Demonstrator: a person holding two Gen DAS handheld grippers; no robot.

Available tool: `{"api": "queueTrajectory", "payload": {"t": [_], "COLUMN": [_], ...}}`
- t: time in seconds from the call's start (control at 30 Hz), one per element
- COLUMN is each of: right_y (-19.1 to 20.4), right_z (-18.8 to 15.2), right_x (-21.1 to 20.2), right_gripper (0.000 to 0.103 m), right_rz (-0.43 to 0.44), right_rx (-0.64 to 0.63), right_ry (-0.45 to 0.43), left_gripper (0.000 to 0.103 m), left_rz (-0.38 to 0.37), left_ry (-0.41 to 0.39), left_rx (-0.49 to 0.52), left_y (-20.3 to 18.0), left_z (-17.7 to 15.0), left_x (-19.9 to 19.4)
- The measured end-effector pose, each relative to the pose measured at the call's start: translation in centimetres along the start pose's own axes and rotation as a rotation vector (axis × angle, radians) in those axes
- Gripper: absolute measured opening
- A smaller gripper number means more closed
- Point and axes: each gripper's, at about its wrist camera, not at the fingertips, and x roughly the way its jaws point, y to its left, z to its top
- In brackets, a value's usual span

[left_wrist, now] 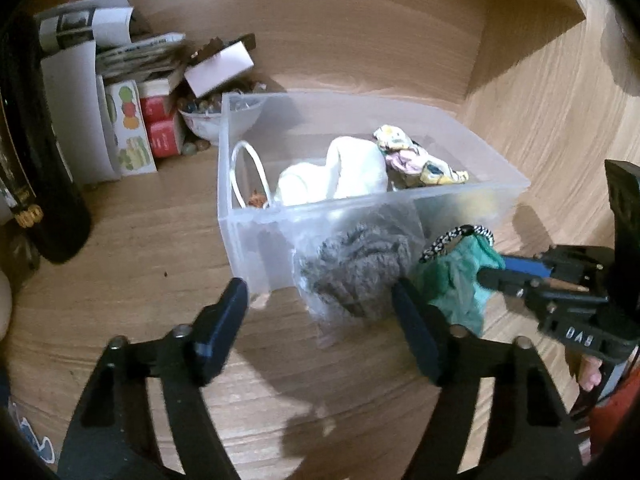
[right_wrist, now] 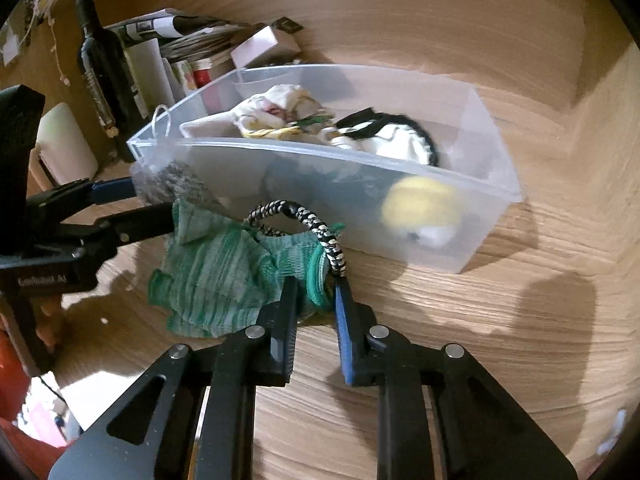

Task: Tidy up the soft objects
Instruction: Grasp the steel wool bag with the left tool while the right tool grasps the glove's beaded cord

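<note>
A clear plastic bin (left_wrist: 460, 196) (right_wrist: 496, 200) stands on the wooden table and holds white cloth (left_wrist: 344, 176), a patterned cloth (left_wrist: 416, 156) and a yellow soft toy (right_wrist: 420, 204). A grey knitted item in a clear bag (left_wrist: 356, 268) lies against the bin's front. My left gripper (left_wrist: 320, 308) is open with this bag between its fingers. My right gripper (right_wrist: 316, 292) is shut on a green knitted pouch (right_wrist: 216, 276) with a black-and-white cord (right_wrist: 320, 228), just in front of the bin. The pouch also shows in the left wrist view (left_wrist: 456, 280).
A dark bottle (left_wrist: 36, 184) (right_wrist: 108, 76), boxes and papers (left_wrist: 116, 92), and a bowl of small stones (left_wrist: 204, 116) stand at the back left. A wooden wall rises behind the bin, with a raised wooden block (left_wrist: 520, 28) at the right.
</note>
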Motion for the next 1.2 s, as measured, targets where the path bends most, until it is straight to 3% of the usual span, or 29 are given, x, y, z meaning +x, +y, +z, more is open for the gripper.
{"api": "queueTrajectory", "payload": {"t": [0.1,0.37,0.43,0.5,0.6,0.9,1.03,1.07,1.2], "right_y": [-0.9,-2.3,-2.2,-2.0,-1.3,-0.9,-1.0,-1.0,-1.1], "right_z": [-0.3,-0.8,-0.7,-0.5,0.0,1.6,1.4,1.4,1.3], "right_x": [-0.9,-3.0,-3.5,-3.9,-4.0,0.1,0.5,0.4,-0.5], "right_gripper": [0.016,0.017,0.024,0.043,0.056,0.057,0.035,0.031,0.024], "right_rz": [-0.023,-0.057,-0.06,-0.065,-0.073,-0.057,-0.07,-0.069,-0.08], "right_rx": [0.034,0.056,0.053,0.042,0.01,0.007,0.005,0.008,0.012], "right_ry": [-0.025,-0.043,-0.057,-0.083,-0.118,-0.035,-0.028,-0.033,-0.074], "left_gripper": [0.064,0.031,0.024,0.021,0.018,0.017,0.019,0.022,0.059], "left_rz": [0.004,-0.049,-0.051,-0.054,-0.054,-0.058,-0.039,-0.037,-0.022], "left_ry": [0.007,0.028,0.023,0.02,0.013,0.006,0.001,0.001,-0.012], "left_rx": [0.007,-0.001,0.004,0.01,0.018,0.039,0.067,0.072,0.065], "left_y": [-0.1,-0.2,-0.4,-0.5,-0.7,-0.2,-0.6,-0.8,-0.8], "left_z": [-0.2,-0.2,-0.3,-0.4,-0.7,-1.5,-1.7,-1.7,-1.5], "left_x": [0.0,0.4,0.2,0.0,-0.4,-1.6,-2.1,-2.2,-2.0]}}
